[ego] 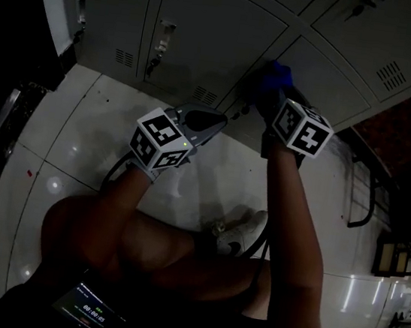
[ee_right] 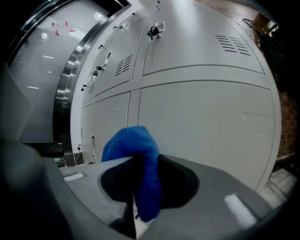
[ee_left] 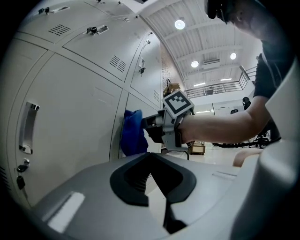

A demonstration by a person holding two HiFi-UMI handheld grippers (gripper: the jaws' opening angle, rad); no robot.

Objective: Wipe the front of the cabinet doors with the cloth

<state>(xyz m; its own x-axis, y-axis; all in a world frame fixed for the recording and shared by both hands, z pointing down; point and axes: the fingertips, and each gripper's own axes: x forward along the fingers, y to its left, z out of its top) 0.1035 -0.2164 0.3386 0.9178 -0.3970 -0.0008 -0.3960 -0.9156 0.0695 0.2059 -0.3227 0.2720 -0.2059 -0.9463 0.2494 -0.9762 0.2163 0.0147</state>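
Two grippers show in the head view. The right gripper (ego: 267,92) reaches to the cabinet doors (ego: 215,39), with the blue cloth (ego: 276,76) bunched at its tip against a grey panel low on the bank, near the floor (ego: 81,134). The left gripper (ego: 215,123) sits beside it, short of the doors and pointing toward them. In the left gripper view, its jaws are drawn together with nothing between them. The camera looks along the door fronts, and the cloth appears ahead, hanging from the right gripper against the panel close to where two doors meet. In the right gripper view, the jaws are clamped on a fold of the cloth, which bulges forward over the tips and trails down between them. The door face fills the field straight ahead. Judgement: the cloth lies between the right gripper and the panel, so the next stroke should run along the door face with pressure into it. The right gripper is nearer and does the work; the left is idle.
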